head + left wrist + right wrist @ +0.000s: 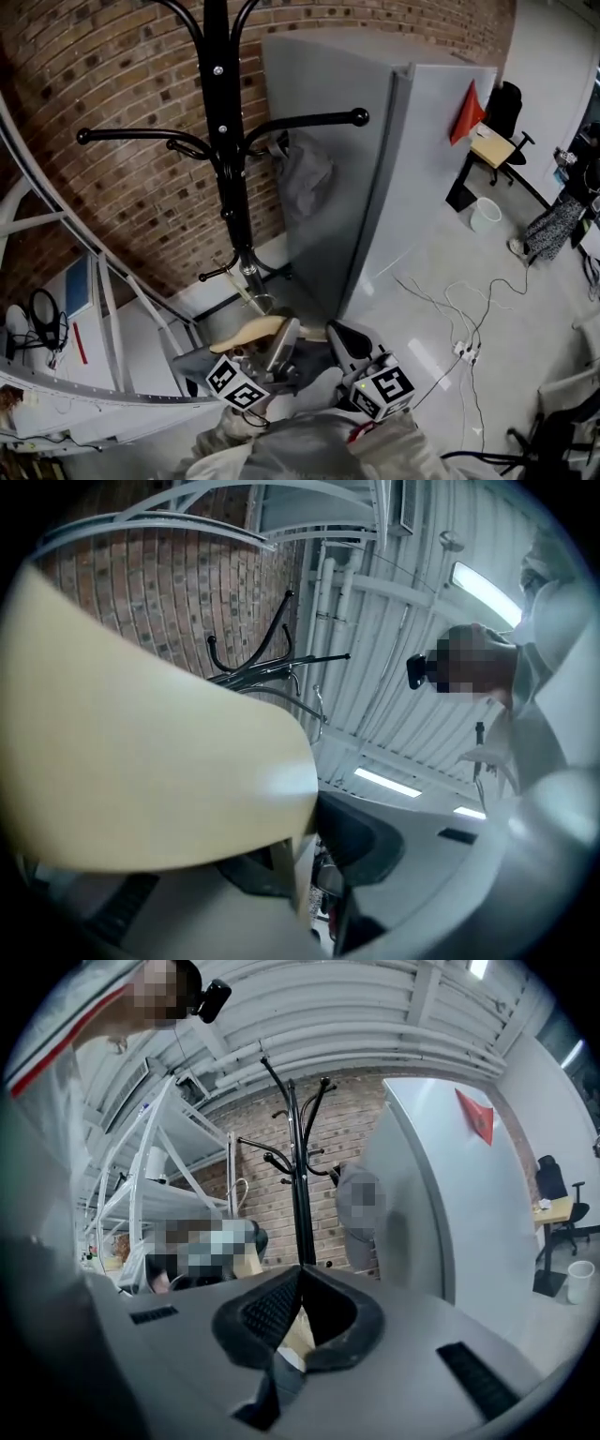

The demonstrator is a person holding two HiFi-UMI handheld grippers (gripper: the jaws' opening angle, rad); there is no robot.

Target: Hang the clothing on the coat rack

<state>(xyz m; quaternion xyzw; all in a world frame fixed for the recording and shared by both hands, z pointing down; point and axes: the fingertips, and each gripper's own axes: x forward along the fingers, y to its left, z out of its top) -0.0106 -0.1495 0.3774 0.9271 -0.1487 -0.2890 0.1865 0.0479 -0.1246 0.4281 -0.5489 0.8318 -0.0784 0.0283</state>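
Observation:
A black coat rack (225,141) stands against the brick wall, and a grey garment (305,173) hangs from one of its right arms. Low in the head view I hold a pale wooden hanger (251,331) level, its metal hook (246,281) pointing toward the rack's foot. Dark grey cloth (199,361) droops below it. My left gripper (281,342) is shut on the hanger (141,742), which fills its own view. My right gripper (342,339) is shut at the hanger's right end, with pale wood (298,1332) and a grey strip between its pads (267,1312). The rack (300,1194) stands straight ahead.
A tall grey cabinet (375,169) stands just right of the rack. White metal shelving (94,375) runs along the left. Cables and a power strip (459,352) lie on the floor to the right. A desk, an office chair and a white bin (485,214) are far right.

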